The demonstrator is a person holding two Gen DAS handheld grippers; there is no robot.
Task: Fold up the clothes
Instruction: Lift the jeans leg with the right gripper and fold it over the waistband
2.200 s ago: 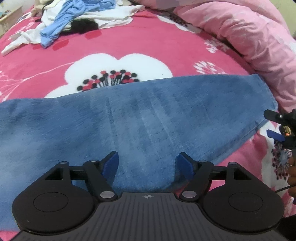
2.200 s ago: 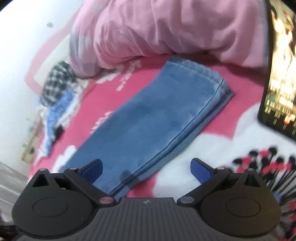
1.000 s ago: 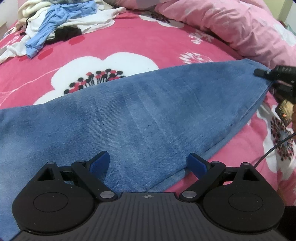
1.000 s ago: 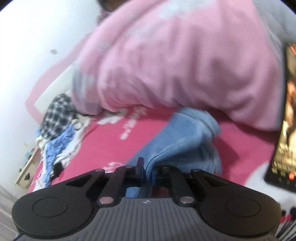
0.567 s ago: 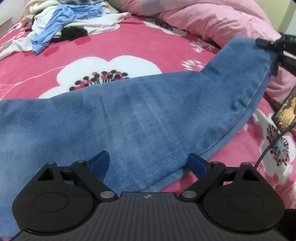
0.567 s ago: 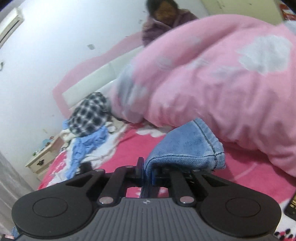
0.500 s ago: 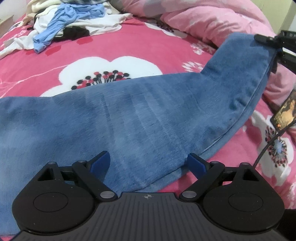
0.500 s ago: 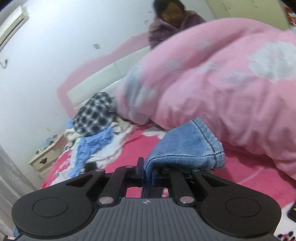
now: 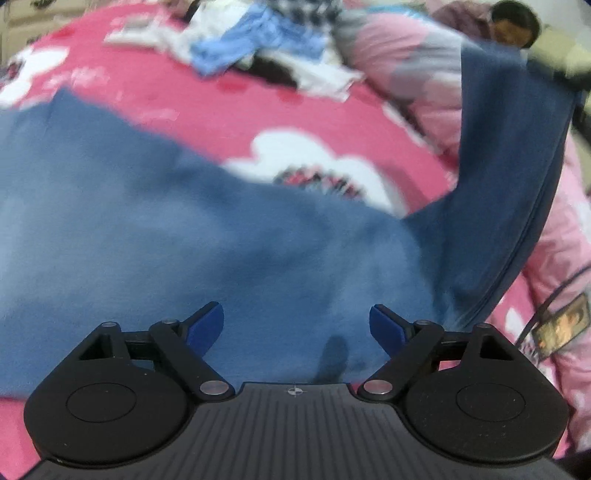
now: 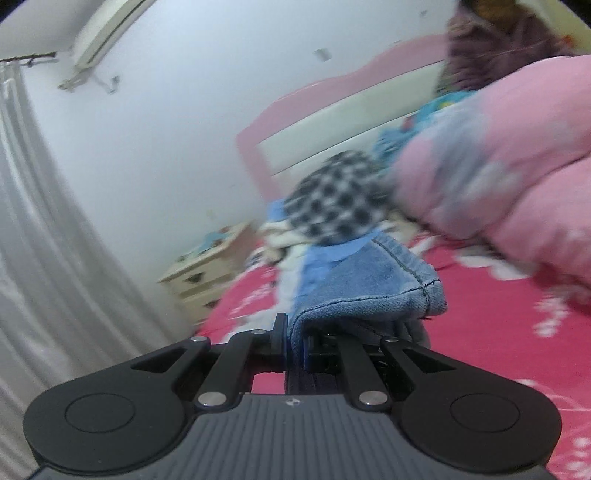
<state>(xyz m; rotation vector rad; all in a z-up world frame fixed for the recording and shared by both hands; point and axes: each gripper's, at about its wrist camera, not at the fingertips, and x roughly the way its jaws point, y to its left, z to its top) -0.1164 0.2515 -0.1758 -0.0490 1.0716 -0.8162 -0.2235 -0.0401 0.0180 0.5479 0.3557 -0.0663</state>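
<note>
Blue denim jeans (image 9: 207, 236), soft and napped, spread on the pink floral bed (image 9: 236, 110), stitched hem clamped in the right hand-held gripper (image 10: 293, 345), seen only from the right wrist; left hand-held gripper (image 9: 297, 325) narrowing yet apart above them.

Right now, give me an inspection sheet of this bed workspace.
Surface: pink flowered bedspread.
Job's things: blue jeans spread flat, leg end lifted.
Clutter: clothes pile, pink quilt, phone.
Grippers: left gripper open over the jeans, jaws just been closing slightly, not gripping; right gripper shut on the leg end.
Cables: dark cable by the phone.
Surroundings: headboard, nightstand, curtain, seated person.
</note>
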